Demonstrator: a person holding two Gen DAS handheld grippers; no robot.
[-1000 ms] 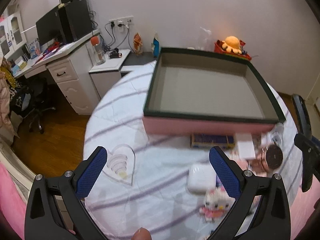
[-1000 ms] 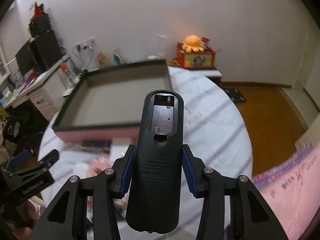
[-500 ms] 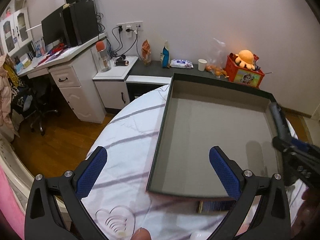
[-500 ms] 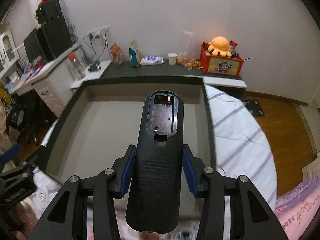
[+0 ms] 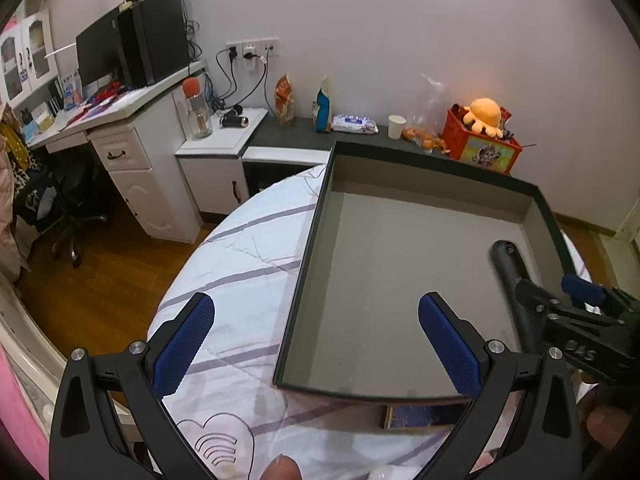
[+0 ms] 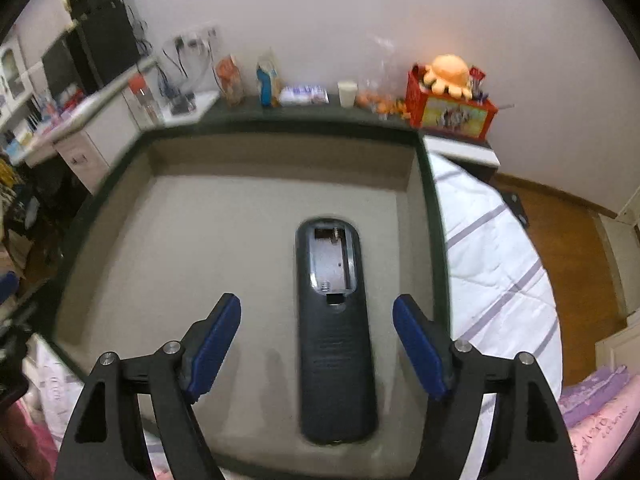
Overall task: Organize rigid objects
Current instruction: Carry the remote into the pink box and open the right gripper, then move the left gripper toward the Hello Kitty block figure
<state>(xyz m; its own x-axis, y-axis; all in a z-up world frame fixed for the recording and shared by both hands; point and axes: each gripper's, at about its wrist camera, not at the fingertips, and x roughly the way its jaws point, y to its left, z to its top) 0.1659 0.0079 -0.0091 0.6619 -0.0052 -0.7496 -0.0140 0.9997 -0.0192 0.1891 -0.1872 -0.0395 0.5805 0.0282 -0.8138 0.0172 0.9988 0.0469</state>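
Note:
A black remote [image 6: 334,332] with its battery bay uncovered lies face down on the grey floor of a large dark-rimmed box [image 6: 224,240], near the box's right wall. My right gripper [image 6: 316,336] is open above it, fingers on either side and apart from it. In the left wrist view the remote [image 5: 510,268] shows at the right of the box [image 5: 400,280], with the right gripper over it. My left gripper [image 5: 316,340] is open and empty, straddling the box's left wall.
The box sits on a round table with a white striped cloth [image 5: 240,248]. A clear heart-shaped dish [image 5: 218,446] and a dark blue flat item [image 5: 424,416] lie near the box's front. A desk, cabinet and counter with clutter stand behind.
My right gripper carried the remote over the box, opened and let it go; it now lies on the box floor. My left gripper moved forward over the box's left wall.

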